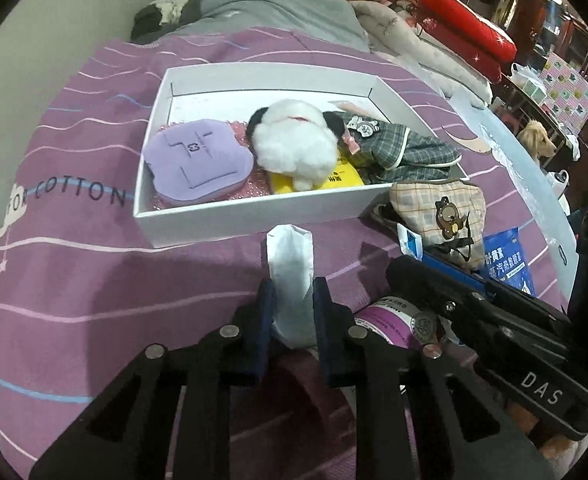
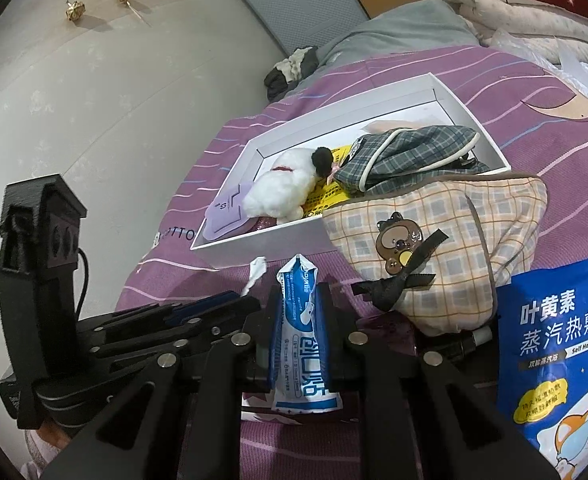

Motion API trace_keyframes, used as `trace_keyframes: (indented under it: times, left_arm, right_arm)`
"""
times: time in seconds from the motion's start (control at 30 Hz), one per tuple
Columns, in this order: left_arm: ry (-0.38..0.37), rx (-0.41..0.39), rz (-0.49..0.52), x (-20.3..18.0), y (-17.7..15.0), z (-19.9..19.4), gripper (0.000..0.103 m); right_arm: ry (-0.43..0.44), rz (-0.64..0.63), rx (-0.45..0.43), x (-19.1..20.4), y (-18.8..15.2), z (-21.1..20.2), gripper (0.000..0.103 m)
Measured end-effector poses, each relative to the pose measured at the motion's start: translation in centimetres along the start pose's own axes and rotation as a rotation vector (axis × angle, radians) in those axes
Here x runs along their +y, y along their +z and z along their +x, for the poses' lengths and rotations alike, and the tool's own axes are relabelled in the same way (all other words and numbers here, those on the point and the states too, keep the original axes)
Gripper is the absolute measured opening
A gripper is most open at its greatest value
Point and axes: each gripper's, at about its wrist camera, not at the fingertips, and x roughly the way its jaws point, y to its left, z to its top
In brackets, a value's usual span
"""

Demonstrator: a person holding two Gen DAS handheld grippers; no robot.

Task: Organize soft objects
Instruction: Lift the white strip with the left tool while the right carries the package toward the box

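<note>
Left gripper (image 1: 294, 296) clamped on white paper packet (image 1: 290, 276), right gripper (image 2: 299, 300) clamped on blue-white sachet (image 2: 297, 344), both near white box (image 1: 254, 216) holding plush panda (image 1: 294, 140), purple pad (image 1: 198, 160), plaid garment (image 1: 405, 148), checked pouch (image 2: 445, 248) just right of box on purple bedspread (image 1: 94, 280).

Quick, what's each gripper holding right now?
Left gripper: shut on white packet.
Right gripper: shut on blue-and-white packet.

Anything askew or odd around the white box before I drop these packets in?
Yes. The green plaid pouch is slumped over the white box right wall, partly hanging outside. The beige plaid pouch leans against the box's outer corner, not inside. Left gripper and right gripper each clamp a packet.
</note>
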Motion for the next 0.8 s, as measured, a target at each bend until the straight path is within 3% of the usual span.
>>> trace_keyframes:
  times: [0.27,0.6,0.8]
  left_arm:
    - [-0.006,-0.012,-0.021,0.3,-0.3,-0.5,0.020]
    - [-0.176,-0.059,-0.125,2.7,-0.1,-2.8,0.018]
    - [-0.173,-0.096,-0.139,3.1,0.1,-4.2,0.018]
  right_arm:
    - [-0.003,-0.001,0.005,0.0,0.2,0.1,0.012]
    - [-0.025,-0.015,0.008,0.2,0.1,0.3,0.013]
    - [-0.047,-0.022,0.012,0.7,0.2,0.3,0.012]
